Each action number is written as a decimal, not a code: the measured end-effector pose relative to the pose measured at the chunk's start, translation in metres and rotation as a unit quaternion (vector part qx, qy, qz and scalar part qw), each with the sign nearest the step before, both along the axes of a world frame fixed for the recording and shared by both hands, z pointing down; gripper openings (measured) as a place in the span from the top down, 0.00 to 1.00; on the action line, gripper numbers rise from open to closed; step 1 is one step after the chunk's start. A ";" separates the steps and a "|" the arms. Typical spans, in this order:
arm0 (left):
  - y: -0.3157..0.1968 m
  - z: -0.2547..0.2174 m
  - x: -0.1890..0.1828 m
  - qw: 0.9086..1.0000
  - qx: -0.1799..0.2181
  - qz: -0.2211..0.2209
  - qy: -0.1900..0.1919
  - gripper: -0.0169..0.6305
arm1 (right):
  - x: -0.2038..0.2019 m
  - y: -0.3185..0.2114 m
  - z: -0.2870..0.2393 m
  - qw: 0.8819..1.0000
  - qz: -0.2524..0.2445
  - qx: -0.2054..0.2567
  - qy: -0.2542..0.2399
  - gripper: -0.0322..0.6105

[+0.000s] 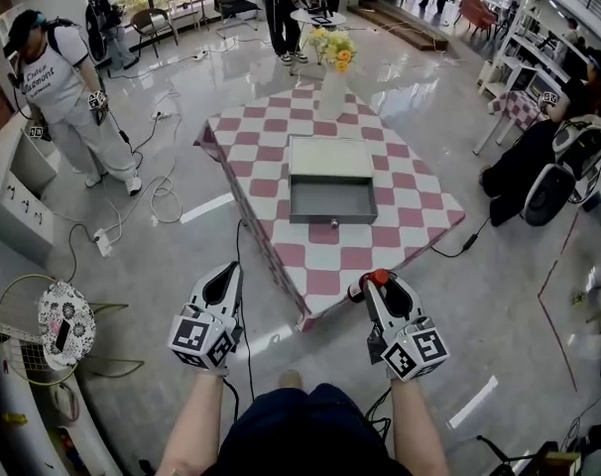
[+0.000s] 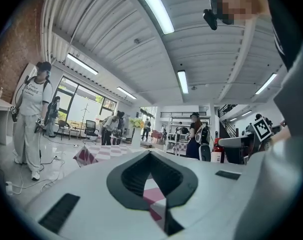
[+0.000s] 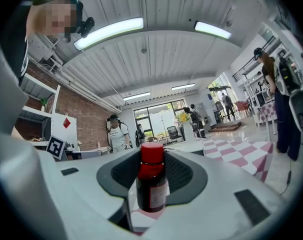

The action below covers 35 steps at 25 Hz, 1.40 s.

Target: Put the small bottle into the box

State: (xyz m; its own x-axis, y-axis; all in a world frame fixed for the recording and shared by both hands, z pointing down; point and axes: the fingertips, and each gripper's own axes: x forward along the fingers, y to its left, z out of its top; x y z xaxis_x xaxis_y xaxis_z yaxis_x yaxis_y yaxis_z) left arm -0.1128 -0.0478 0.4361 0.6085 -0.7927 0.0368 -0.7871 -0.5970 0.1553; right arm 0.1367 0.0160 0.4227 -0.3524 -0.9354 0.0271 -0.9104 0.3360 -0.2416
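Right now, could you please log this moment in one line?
right gripper: shut on bottle | left gripper: shut, empty | box: open, empty, on table

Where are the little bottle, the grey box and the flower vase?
bottle (image 3: 152, 184), right gripper view, its dark body.
box (image 1: 332, 199), head view, its bare floor.
vase (image 1: 332, 95), head view, its white body.

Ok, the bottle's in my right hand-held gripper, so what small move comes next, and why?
Probably move the right hand-held gripper forward over the table toward the open box. The bottle is already gripped between its jaws, but it sits at the table's near corner, well short of the box.
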 end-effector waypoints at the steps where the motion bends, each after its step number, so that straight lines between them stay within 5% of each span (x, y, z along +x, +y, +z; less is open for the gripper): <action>1: -0.001 0.001 0.000 1.000 -0.001 0.001 0.001 0.97 | -0.001 -0.001 0.000 1.000 0.000 -0.001 0.000 0.73; 15: -0.039 0.011 0.017 1.000 -0.006 0.011 0.012 0.97 | -0.006 -0.044 0.001 1.000 -0.017 -0.008 0.008 0.73; 35: -0.156 0.041 0.072 0.999 -0.029 0.016 0.002 0.97 | 0.013 -0.179 0.031 0.998 -0.056 -0.032 0.009 0.73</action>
